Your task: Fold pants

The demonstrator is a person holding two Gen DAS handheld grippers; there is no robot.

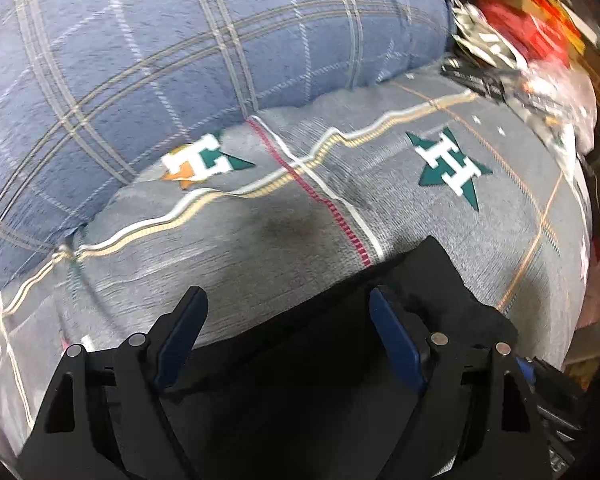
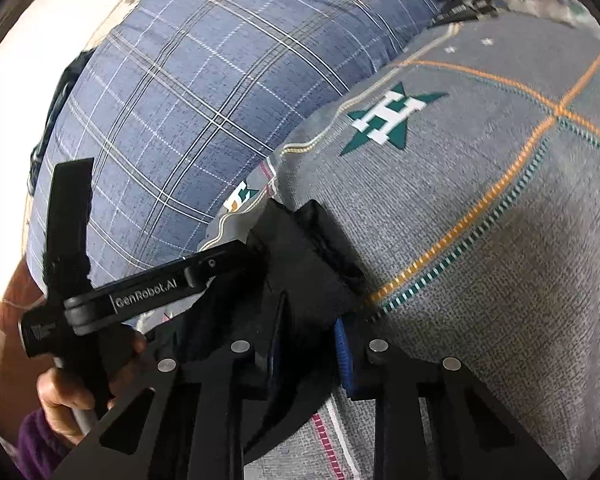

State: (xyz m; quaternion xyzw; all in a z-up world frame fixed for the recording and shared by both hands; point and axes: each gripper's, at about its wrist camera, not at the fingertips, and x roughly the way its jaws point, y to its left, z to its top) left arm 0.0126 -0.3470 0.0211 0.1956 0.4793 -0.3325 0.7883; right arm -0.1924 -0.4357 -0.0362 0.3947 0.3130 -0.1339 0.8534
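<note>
The black pants lie bunched on a grey bedspread printed with green star logos. In the left wrist view my left gripper stands open, its blue-padded fingers wide apart over the dark cloth, the pads not pressing on it. In the right wrist view the folded black pants fill the narrow gap between the pads of my right gripper, which is shut on them. The left gripper's black body crosses that view from the left, held by a hand, and its tip reaches the pants' left edge.
A bulky blue plaid quilt rises along the far side of the bedspread. Mixed red and white clutter sits beyond the bed's far right corner. A pale wall shows at the upper left.
</note>
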